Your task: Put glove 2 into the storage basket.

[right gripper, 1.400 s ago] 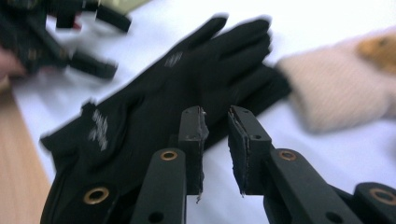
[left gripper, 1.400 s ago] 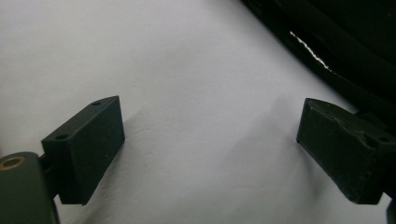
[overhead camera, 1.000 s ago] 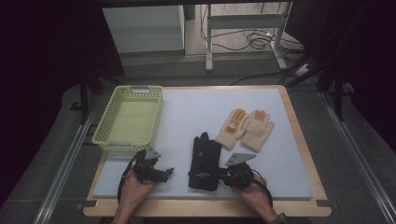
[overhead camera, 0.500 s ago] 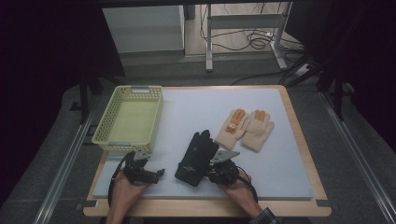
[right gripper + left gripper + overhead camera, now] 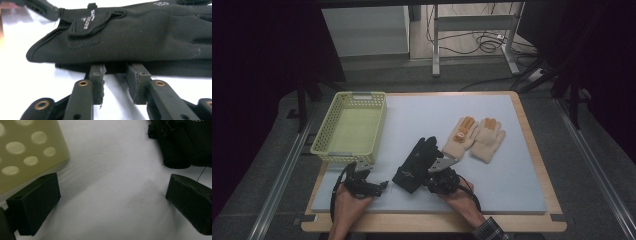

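My right gripper [image 5: 115, 82] sat at the edge of the black glove [image 5: 140, 37], its fingers [image 5: 96, 82] just having been opening, a narrow gap between them, nothing pinched. The glove lay at the centre of the high view on the tabletop [image 5: 522, 185]; white lettering marked its cuff tab, too small to read. My left gripper [image 5: 379, 185] stood wide apart, empty, beside the yellow basket [image 5: 324, 145].

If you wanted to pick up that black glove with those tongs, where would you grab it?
Probably at the cuff edge of the black glove, coming in low from the person's side. It lies flat on the white mat with its fingers pointing away, so this near edge is a thin layer to pinch. The right tongs already sit at that edge, slightly parted.
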The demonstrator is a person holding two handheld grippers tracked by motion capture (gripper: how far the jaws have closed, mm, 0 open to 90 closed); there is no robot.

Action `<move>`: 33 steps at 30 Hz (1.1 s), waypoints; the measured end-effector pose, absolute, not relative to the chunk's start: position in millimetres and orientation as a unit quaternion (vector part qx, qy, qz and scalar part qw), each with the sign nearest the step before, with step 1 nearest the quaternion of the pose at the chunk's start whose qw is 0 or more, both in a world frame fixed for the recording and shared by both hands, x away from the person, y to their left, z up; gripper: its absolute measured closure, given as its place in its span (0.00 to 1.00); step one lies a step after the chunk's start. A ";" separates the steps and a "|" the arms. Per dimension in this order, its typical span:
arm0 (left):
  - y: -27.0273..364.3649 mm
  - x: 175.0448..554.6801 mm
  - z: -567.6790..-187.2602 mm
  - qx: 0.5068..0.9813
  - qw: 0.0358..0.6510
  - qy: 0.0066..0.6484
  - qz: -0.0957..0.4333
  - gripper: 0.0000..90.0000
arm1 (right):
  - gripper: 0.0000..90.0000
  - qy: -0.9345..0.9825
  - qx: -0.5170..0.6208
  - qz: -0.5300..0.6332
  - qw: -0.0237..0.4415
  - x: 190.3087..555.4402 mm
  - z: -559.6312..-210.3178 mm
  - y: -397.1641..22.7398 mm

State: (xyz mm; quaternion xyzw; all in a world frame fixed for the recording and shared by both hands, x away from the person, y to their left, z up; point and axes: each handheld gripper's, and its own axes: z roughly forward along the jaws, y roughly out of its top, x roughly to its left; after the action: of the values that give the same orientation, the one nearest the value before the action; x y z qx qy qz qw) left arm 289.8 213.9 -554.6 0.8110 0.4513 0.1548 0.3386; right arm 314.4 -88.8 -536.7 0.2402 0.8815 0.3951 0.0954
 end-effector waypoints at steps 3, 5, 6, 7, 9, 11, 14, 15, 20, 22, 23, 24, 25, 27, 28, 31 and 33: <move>213.7 289.7 -554.7 0.810 0.339 0.452 0.155 0.00 | 0.66 0.880 0.235 0.400 0.101 312.6 -533.2 -97.8; 213.7 289.7 -554.7 0.810 0.339 0.452 0.154 0.00 | 0.64 0.879 0.236 0.399 0.110 312.3 -529.9 -105.0; 213.7 289.7 -554.7 0.810 0.339 0.452 0.155 0.00 | 0.63 0.878 0.238 0.399 0.114 312.9 -528.3 -109.2; 213.7 289.6 -554.7 0.810 0.339 0.452 0.155 0.00 | 0.61 0.878 0.241 0.397 0.119 313.6 -526.7 -113.7; 213.7 289.6 -554.7 0.810 0.339 0.452 0.155 0.00 | 0.60 0.874 0.252 0.397 0.124 315.7 -524.3 -123.6; 213.9 289.8 -554.7 0.811 0.339 0.451 0.155 0.00 | 0.57 0.870 0.265 0.395 0.128 318.0 -523.2 -134.2; 213.8 289.7 -554.7 0.810 0.339 0.452 0.154 0.00 | 0.51 0.865 0.285 0.391 0.136 320.6 -522.5 -150.5; 214.0 289.8 -554.7 0.811 0.339 0.451 0.155 0.00 | 0.49 0.863 0.291 0.389 0.138 321.7 -522.5 -156.1; 214.0 289.8 -554.7 0.811 0.339 0.451 0.154 0.00 | 0.40 0.851 0.324 0.383 0.156 325.1 -522.7 -183.6; 214.1 289.8 -554.7 0.810 0.340 0.452 0.154 0.00 | 0.37 0.845 0.337 0.383 0.160 326.6 -522.4 -194.5; 214.1 289.7 -554.7 0.810 0.340 0.452 0.154 0.00 | 0.35 0.843 0.342 0.382 0.163 327.3 -522.3 -199.8; 214.1 289.7 -554.7 0.810 0.340 0.452 0.154 0.00 | 0.34 0.841 0.348 0.380 0.165 327.8 -522.3 -204.5; 214.1 289.7 -554.7 0.810 0.340 0.452 0.155 0.00 | 0.32 0.840 0.352 0.378 0.168 328.3 -522.4 -209.1; 214.1 289.7 -554.7 0.810 0.340 0.452 0.155 0.00 | 0.28 0.837 0.361 0.373 0.173 328.9 -523.0 -217.3; 214.0 289.7 -554.7 0.810 0.340 0.452 0.155 0.00 | 0.26 0.839 0.363 0.367 0.175 329.6 -523.5 -221.2; 214.1 289.7 -554.7 0.811 0.339 0.452 0.154 0.00 | 0.22 0.838 0.373 0.355 0.182 330.9 -526.5 -229.9; 214.0 289.7 -554.6 0.811 0.339 0.452 0.154 0.00 | 0.19 0.841 0.378 0.342 0.179 332.7 -530.9 -233.0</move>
State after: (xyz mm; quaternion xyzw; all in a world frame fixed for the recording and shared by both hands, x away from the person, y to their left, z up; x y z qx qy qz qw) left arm 289.7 214.0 -554.6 0.8107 0.4515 0.1542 0.3391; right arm 332.7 -233.0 -530.9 0.3779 0.8414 0.3421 0.1794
